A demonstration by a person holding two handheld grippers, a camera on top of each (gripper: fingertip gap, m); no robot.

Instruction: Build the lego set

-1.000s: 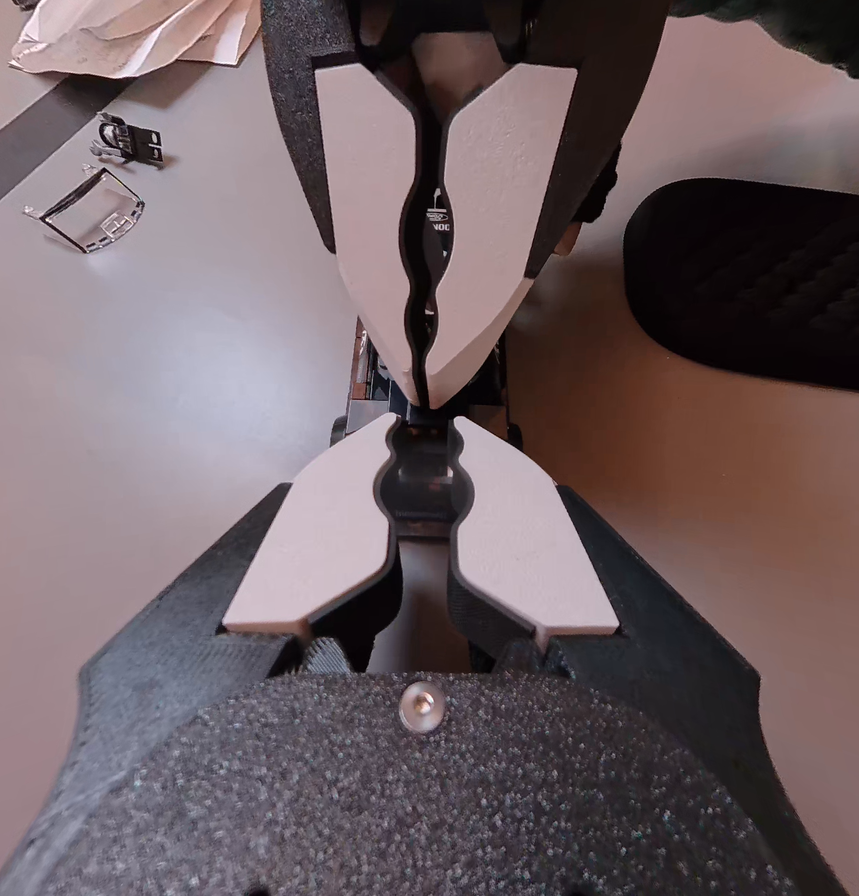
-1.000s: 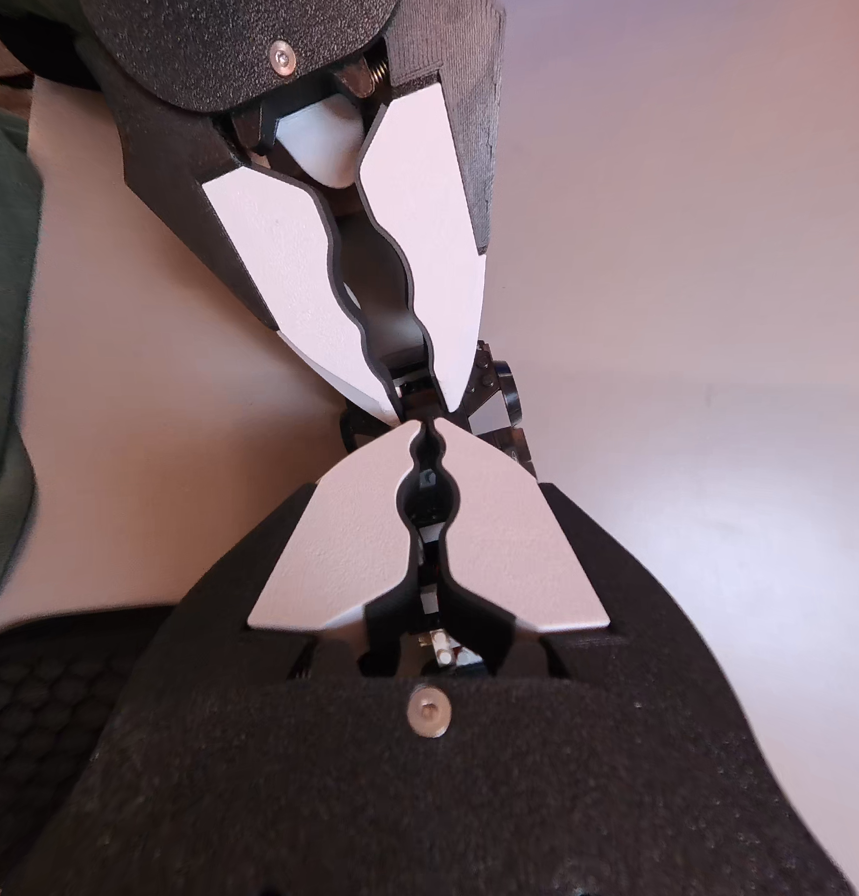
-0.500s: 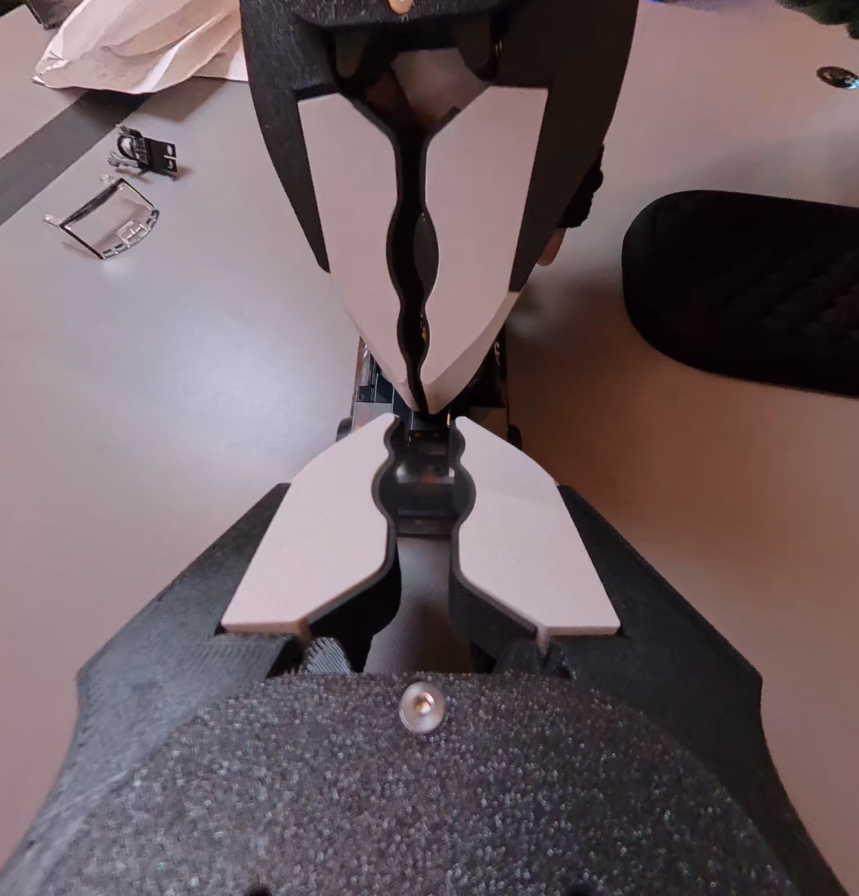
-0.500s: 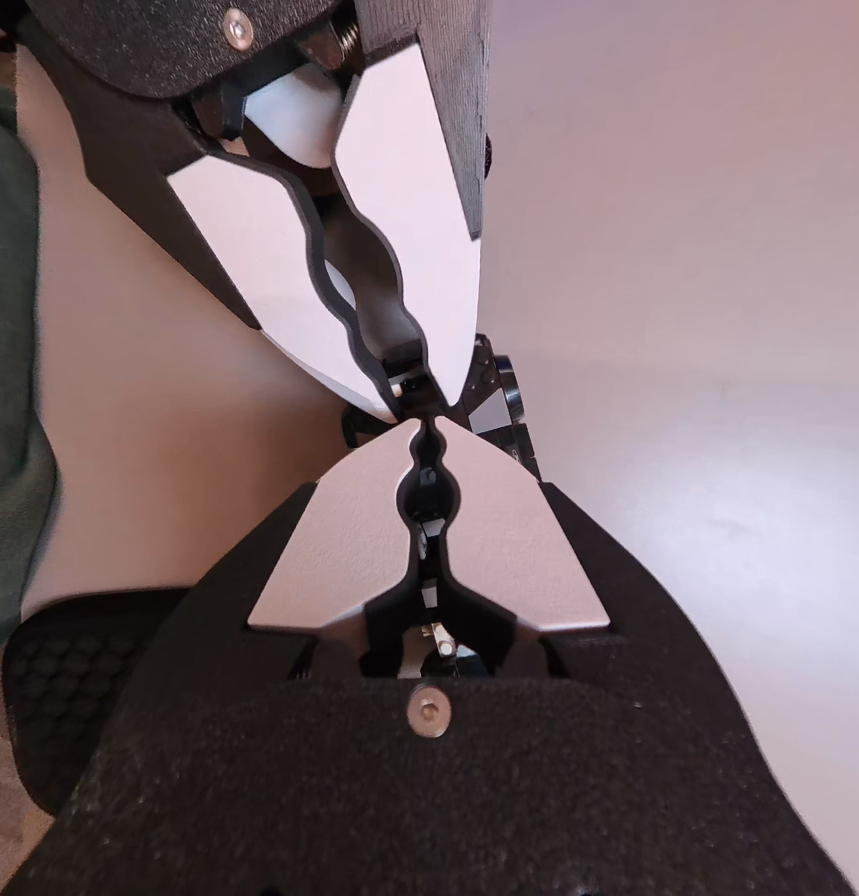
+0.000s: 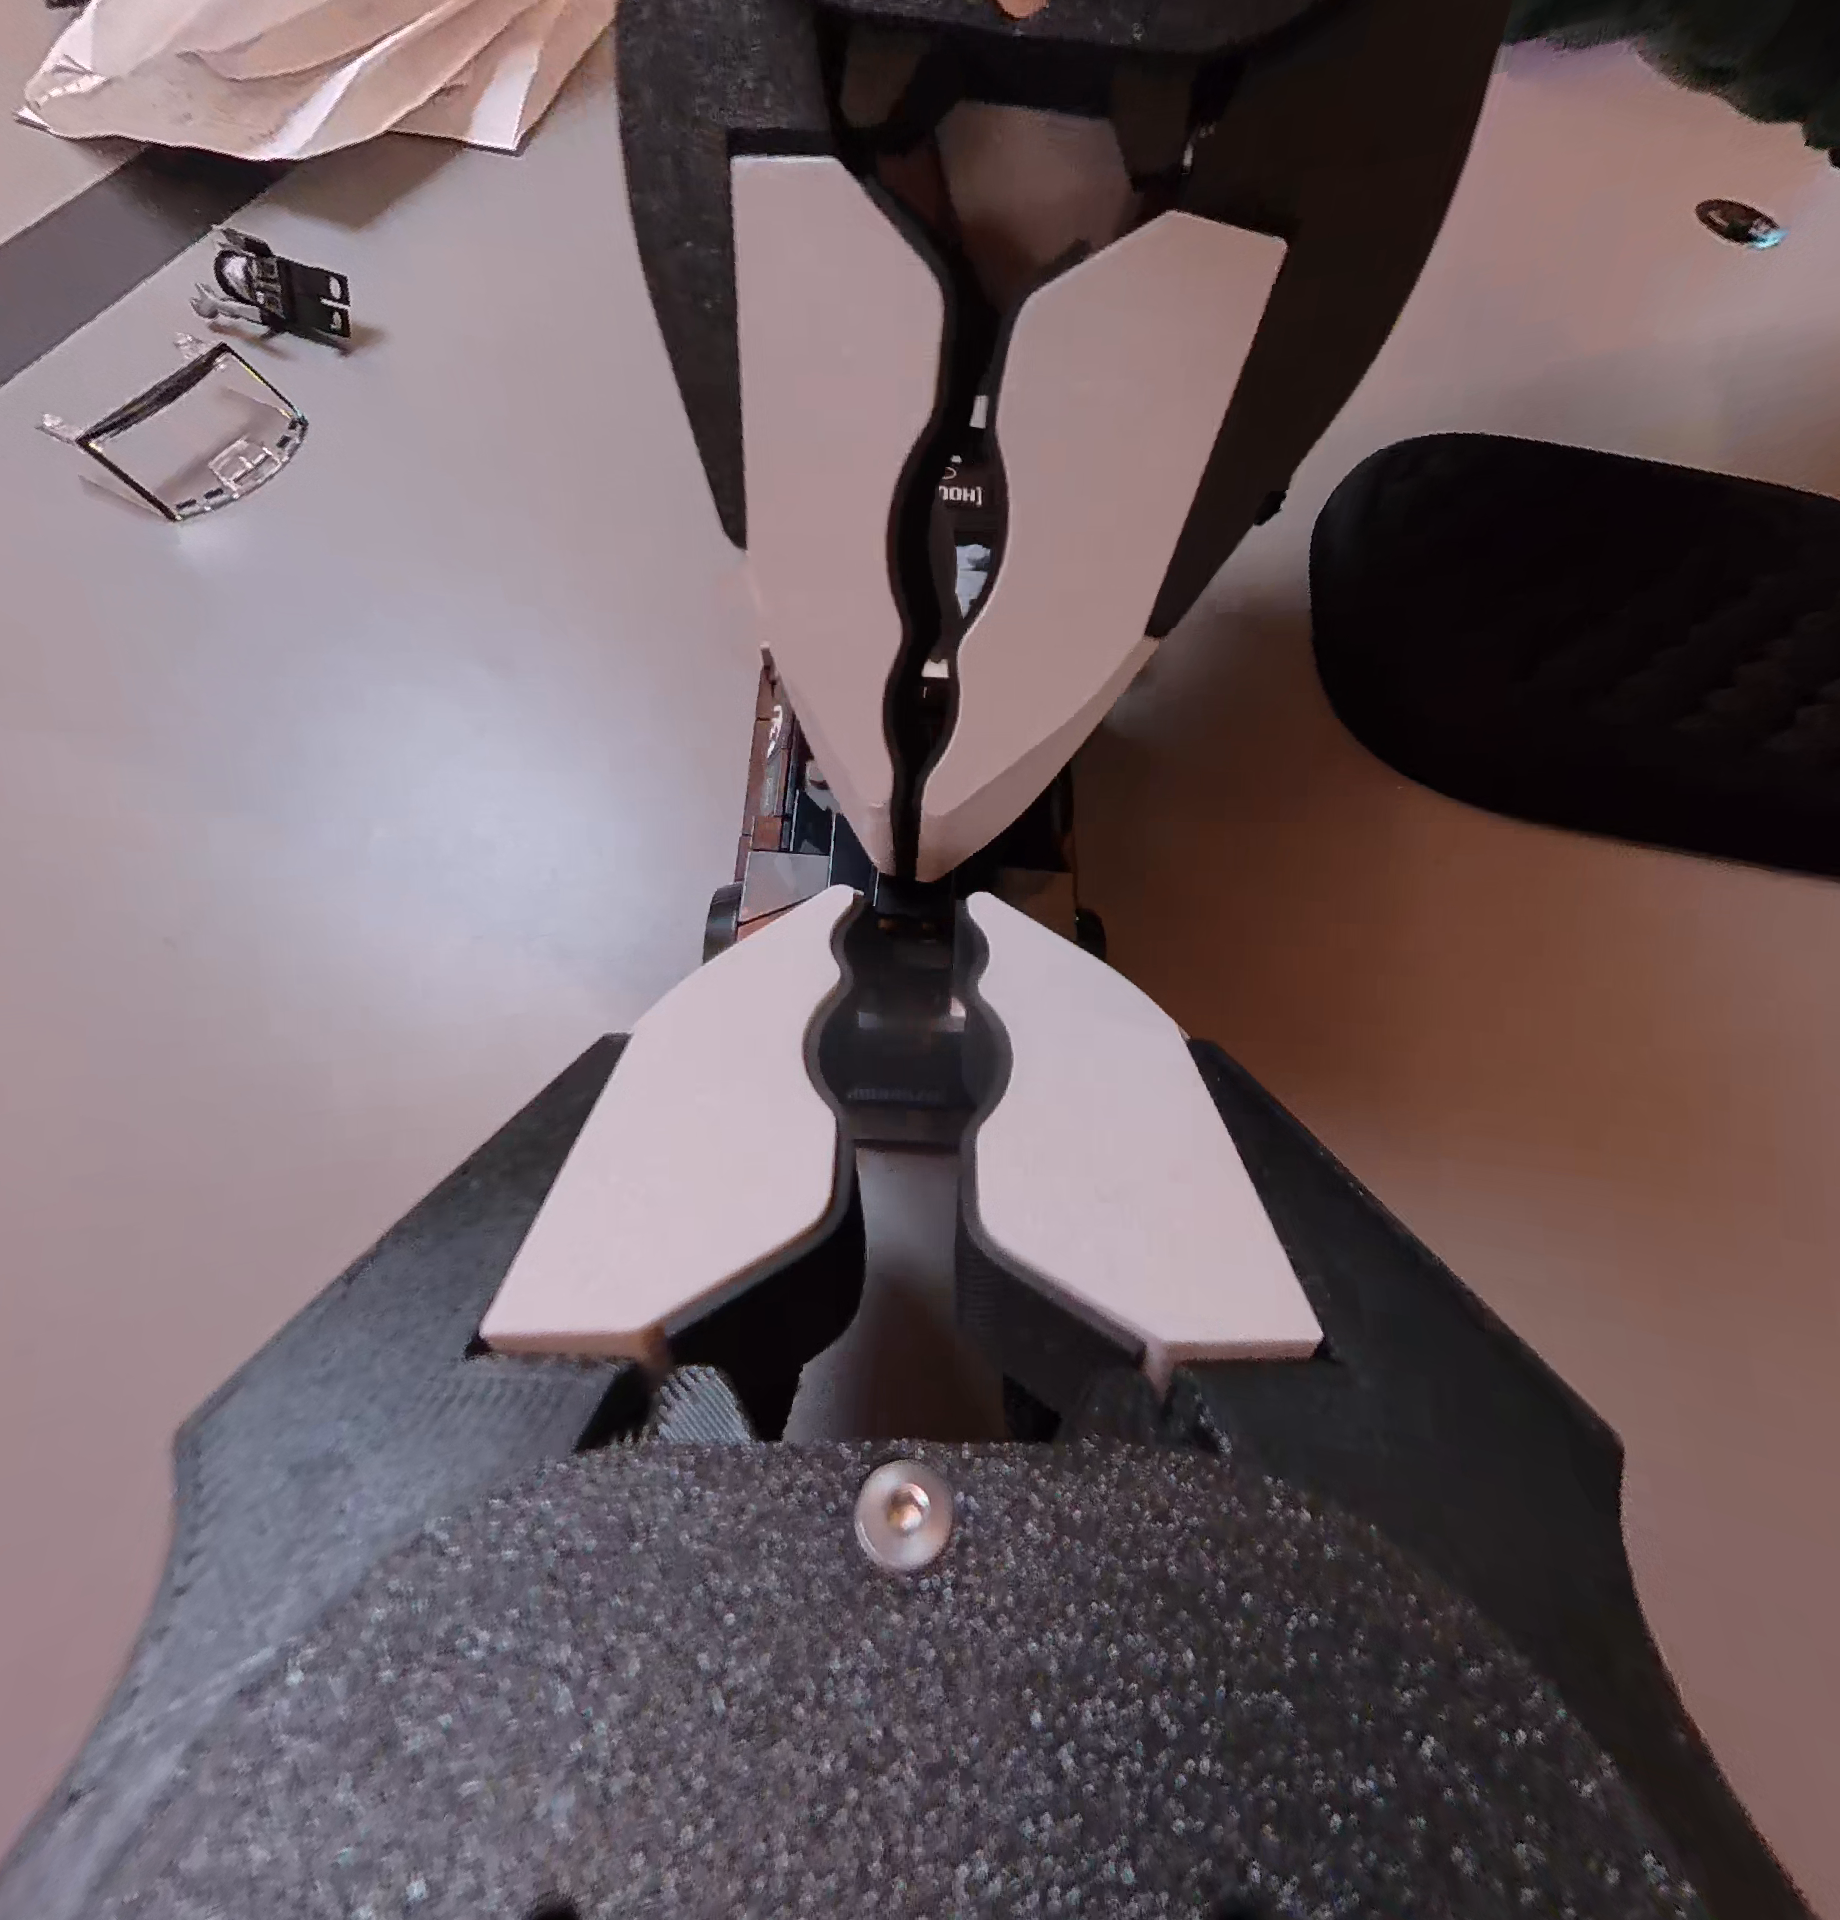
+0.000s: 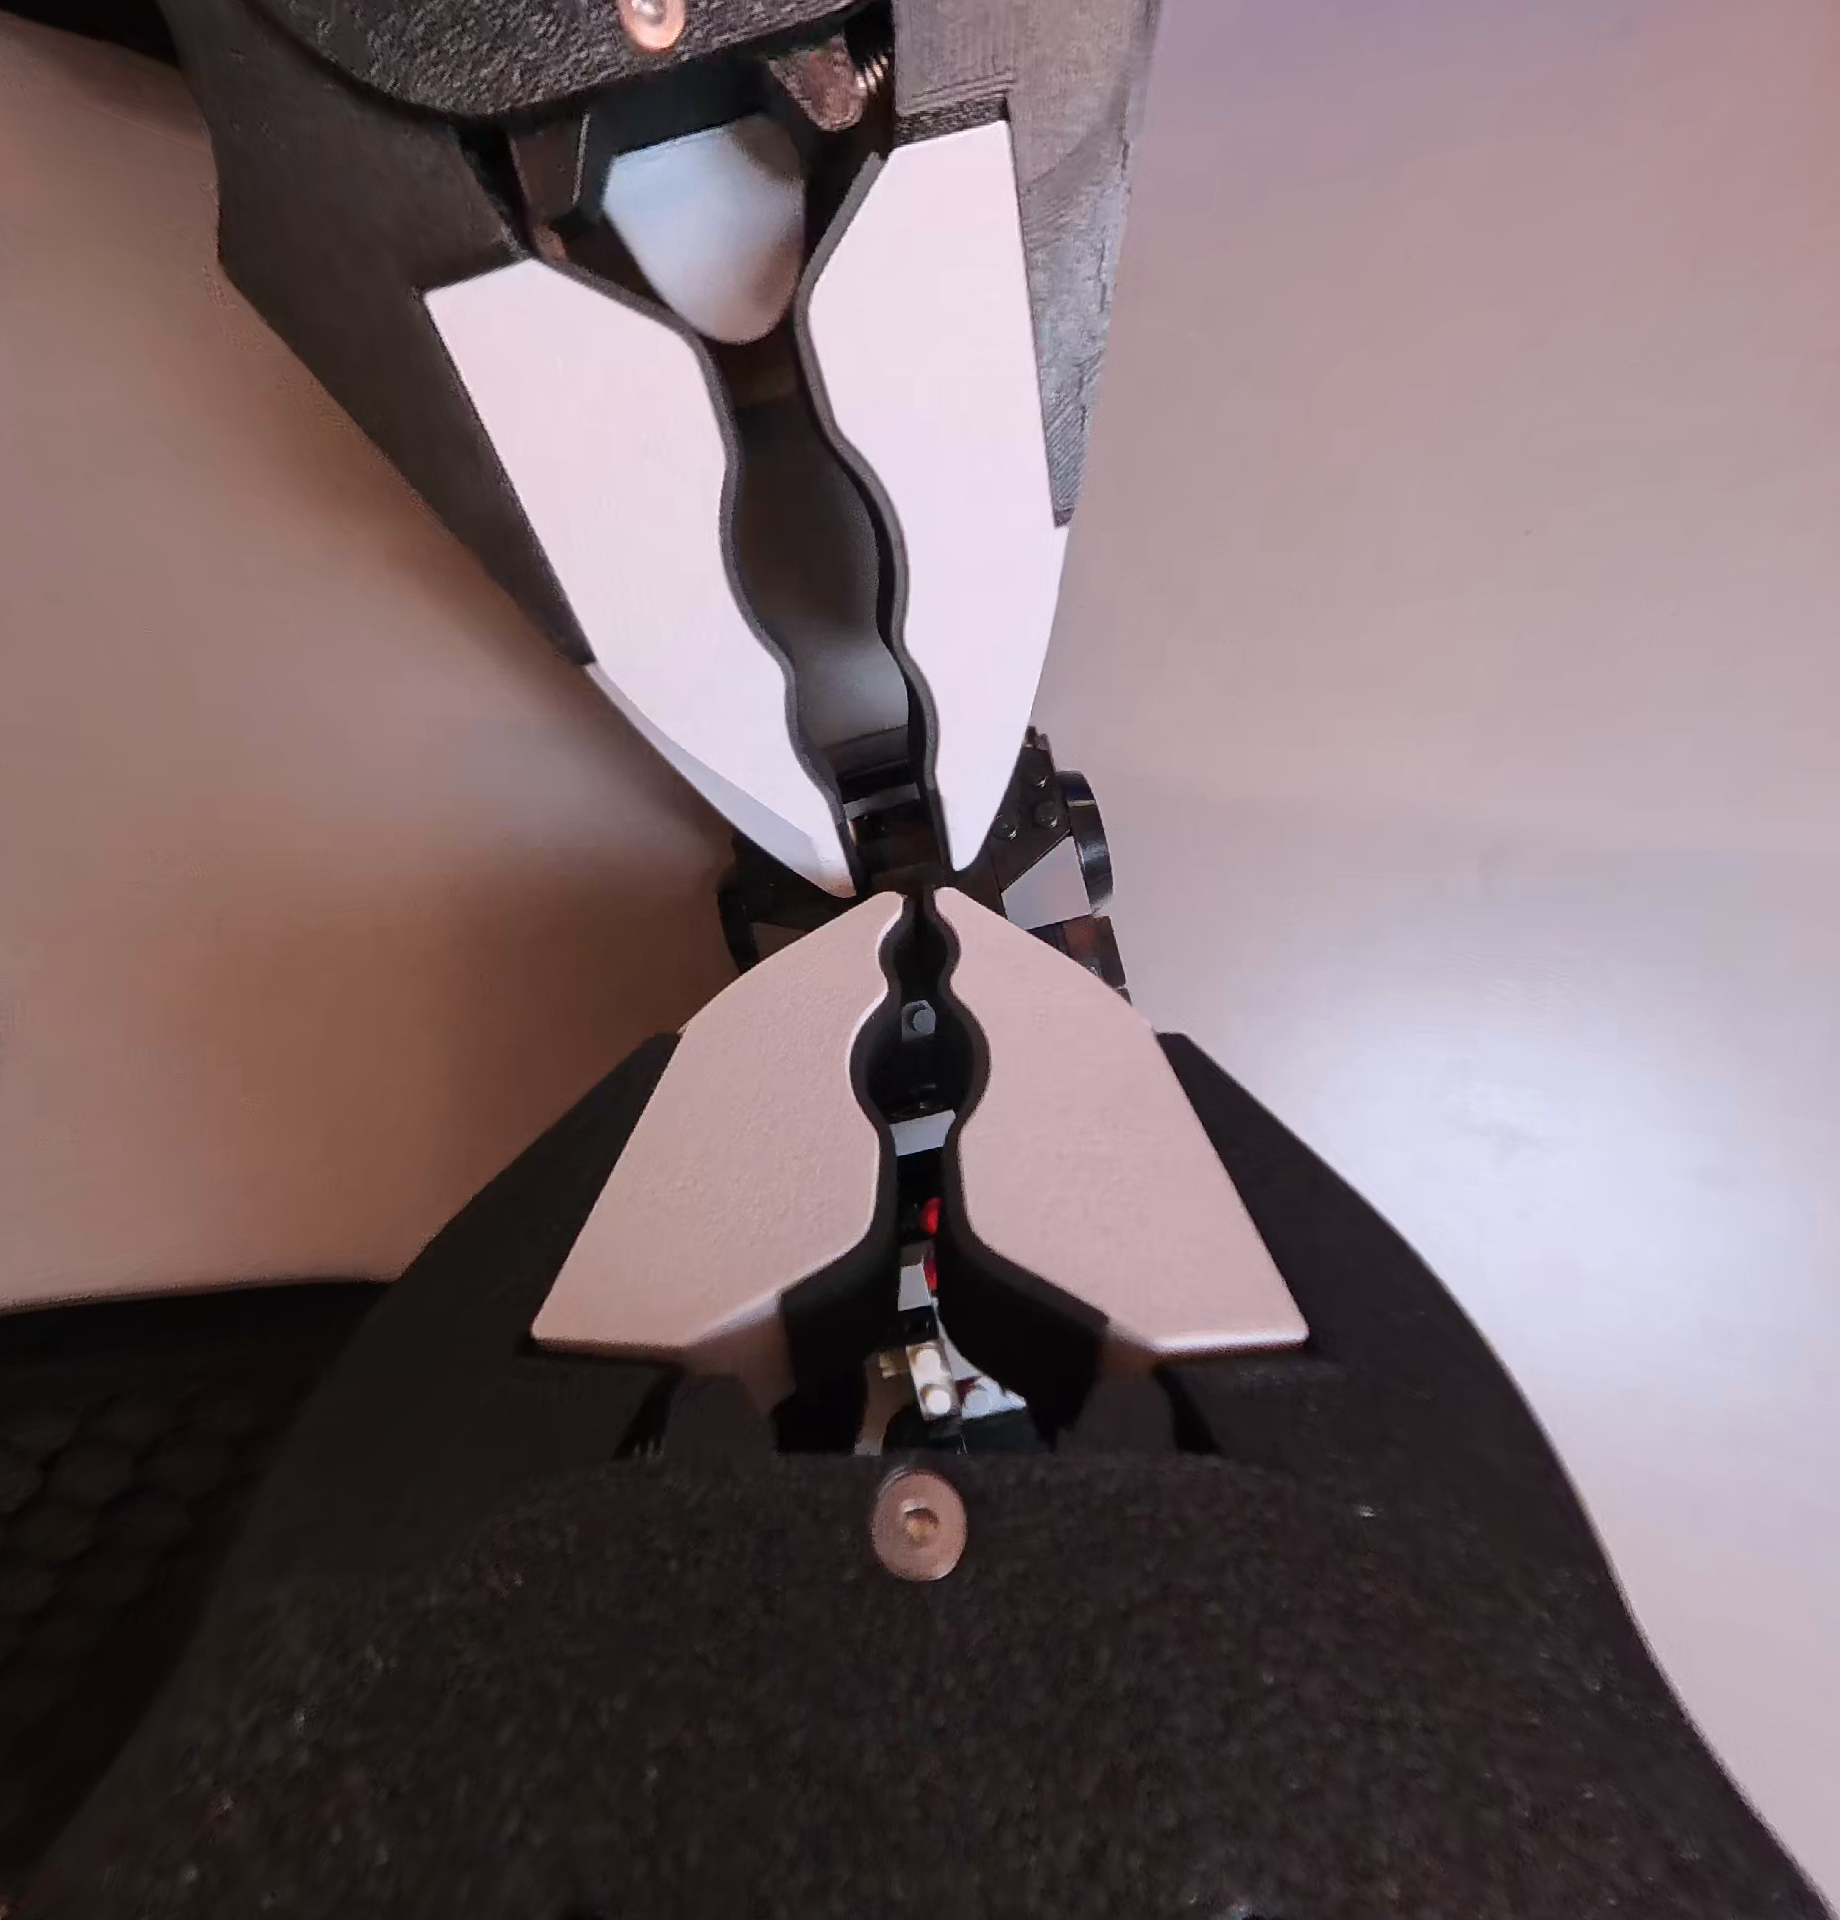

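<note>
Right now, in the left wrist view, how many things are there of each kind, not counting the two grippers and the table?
lego model: 1
loose parts: 2, a black lego part and a clear lego part
black pad: 1
white paper pile: 1
small dark disc: 1
Total: 6

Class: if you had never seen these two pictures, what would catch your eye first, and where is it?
Two black grippers with pale finger plates meet tip to tip at centre: left gripper, right gripper, clamped on a dark lego model. At upper left lie a clear windscreen piece and crumpled white paper.
</note>
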